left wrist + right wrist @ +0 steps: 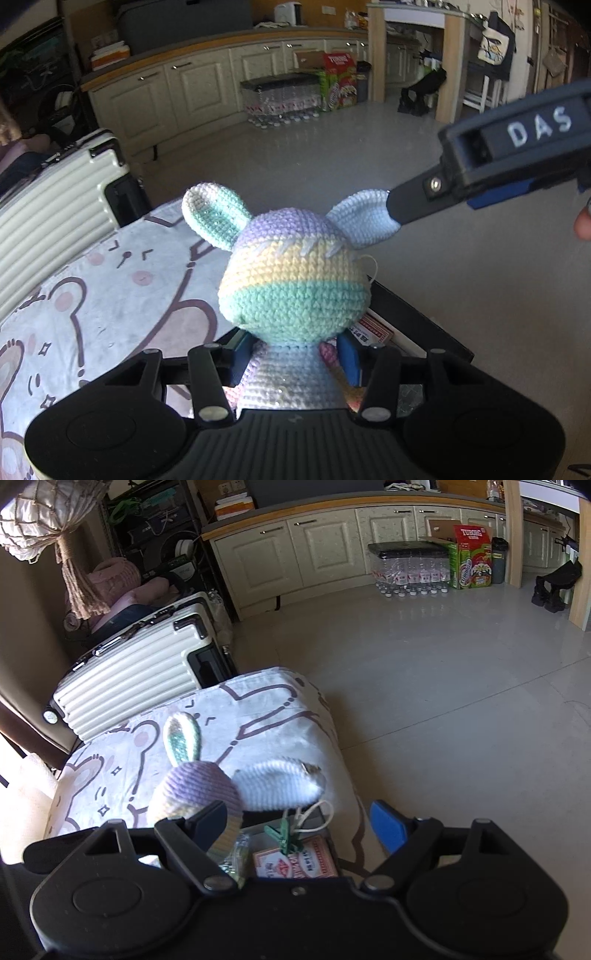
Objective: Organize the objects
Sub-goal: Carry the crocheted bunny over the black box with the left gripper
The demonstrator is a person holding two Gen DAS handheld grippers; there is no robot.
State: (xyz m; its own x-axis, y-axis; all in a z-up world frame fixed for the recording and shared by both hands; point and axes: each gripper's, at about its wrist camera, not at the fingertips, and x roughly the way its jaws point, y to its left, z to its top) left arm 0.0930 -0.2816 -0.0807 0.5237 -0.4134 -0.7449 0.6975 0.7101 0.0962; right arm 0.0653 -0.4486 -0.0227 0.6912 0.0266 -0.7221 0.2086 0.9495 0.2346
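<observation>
— Two grippers on one toy, as far as I can see. My left gripper is clamped on the crochet bunny at the neck, blue pads pressed into the yarn just under the head. It stands upright over the black tray, which sits at the near right edge of the bear-print blanket.

— And your right one?

— My right gripper has its jaws spread wide — nothing is pinched between them in its own view. From the left camera one of its fingers looks to be touching the pale blue ear; I can't tell if it presses or only brushes.

— How will the bunny handle?

— I judge it light, soft and stuffed, so it squashes rather than slips, and nothing in it will break. The neck is the narrow, firm spot, the best hold. The ears are floppy; a pull there would only bend them.

— What lies underneath?

— A red card box and a green clothes peg lie in the tray, right below the toy.

— Your arm poses?

— Left comes in low and level from behind the bunny. Right reaches in from the right side, higher, angled down over the head.
</observation>
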